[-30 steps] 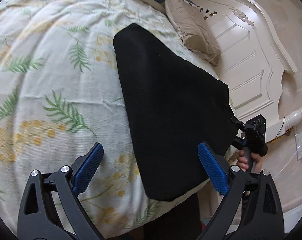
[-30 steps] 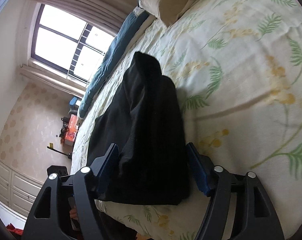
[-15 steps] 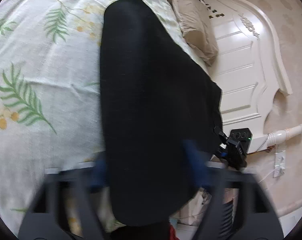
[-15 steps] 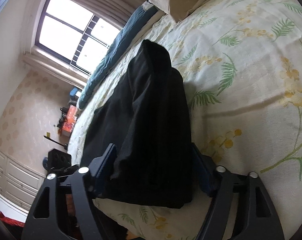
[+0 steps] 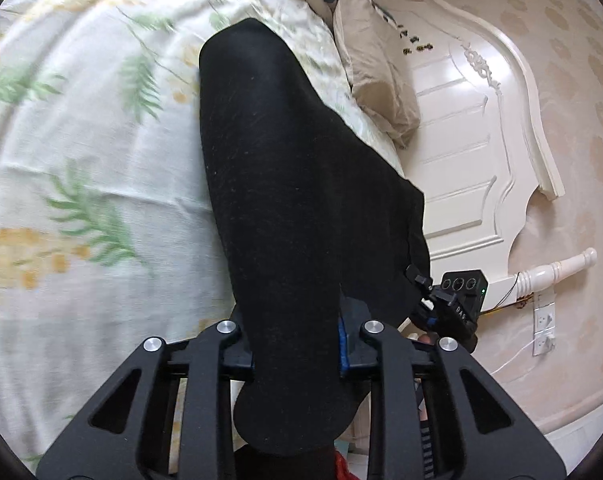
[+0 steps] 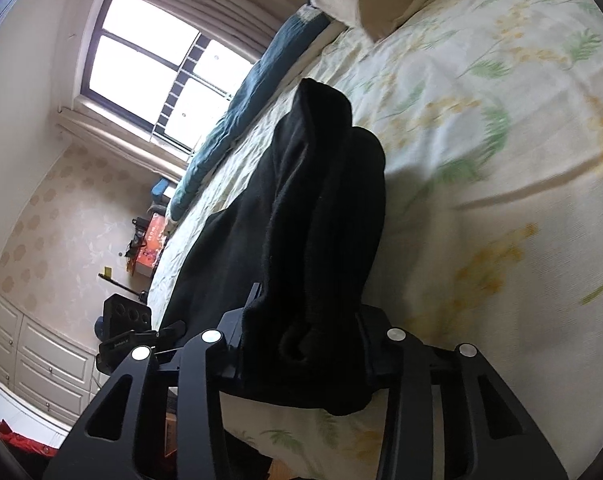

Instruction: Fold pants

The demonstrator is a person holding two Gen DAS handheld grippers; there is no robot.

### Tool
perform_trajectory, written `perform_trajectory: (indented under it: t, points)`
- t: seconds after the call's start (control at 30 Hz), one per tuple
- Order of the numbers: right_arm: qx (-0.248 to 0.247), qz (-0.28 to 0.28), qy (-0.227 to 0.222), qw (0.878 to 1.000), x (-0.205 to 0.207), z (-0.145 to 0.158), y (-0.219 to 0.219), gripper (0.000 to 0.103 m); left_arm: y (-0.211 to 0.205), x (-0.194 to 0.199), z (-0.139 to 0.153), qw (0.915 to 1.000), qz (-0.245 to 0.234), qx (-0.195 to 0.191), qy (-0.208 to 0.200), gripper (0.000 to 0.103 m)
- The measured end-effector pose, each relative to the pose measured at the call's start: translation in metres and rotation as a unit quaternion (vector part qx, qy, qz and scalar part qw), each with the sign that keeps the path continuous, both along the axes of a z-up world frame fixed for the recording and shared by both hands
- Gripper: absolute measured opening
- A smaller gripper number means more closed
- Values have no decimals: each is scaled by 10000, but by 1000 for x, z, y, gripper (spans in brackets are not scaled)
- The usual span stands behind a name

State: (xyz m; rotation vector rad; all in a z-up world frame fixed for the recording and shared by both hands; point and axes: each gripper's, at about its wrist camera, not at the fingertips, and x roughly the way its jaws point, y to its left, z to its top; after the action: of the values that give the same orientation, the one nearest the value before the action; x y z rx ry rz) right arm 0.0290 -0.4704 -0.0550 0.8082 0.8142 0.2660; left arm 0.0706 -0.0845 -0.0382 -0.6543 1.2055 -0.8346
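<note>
The black pants (image 5: pixel 285 184) lie folded on the floral bedspread (image 5: pixel 81 160) near the bed's edge. My left gripper (image 5: pixel 297 340) is shut on the near end of the pants; the cloth bunches between its fingers and hangs over them. My right gripper (image 6: pixel 301 344) is shut on the other end of the pants (image 6: pixel 317 216), which is thick and rolled between its fingers. Each gripper shows in the other's view: the right (image 5: pixel 457 304) and the left (image 6: pixel 129 328), both off the bed's edge.
A beige pillow (image 5: pixel 381 80) and a blue blanket (image 6: pixel 241 108) lie at the head of the bed. A white headboard (image 5: pixel 481 140) stands to the right. A window (image 6: pixel 153 68), white drawers (image 6: pixel 33 356) and clutter are beyond the bed.
Both grippers were open around the pants' ends a second ago. They moved in and closed on the cloth, which now bunches between the fingers.
</note>
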Motion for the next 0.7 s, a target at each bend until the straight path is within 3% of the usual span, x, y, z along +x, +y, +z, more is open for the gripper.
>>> perform_trajectory:
  t: [0.43, 0.7]
  points:
    - [433, 743, -110, 9962, 45, -16, 89, 40, 99, -16, 4, 9975, 686, 91, -109, 25]
    - [547, 977, -103, 9937, 60, -20, 121, 40, 132, -22, -1, 9955, 946, 53, -98, 25]
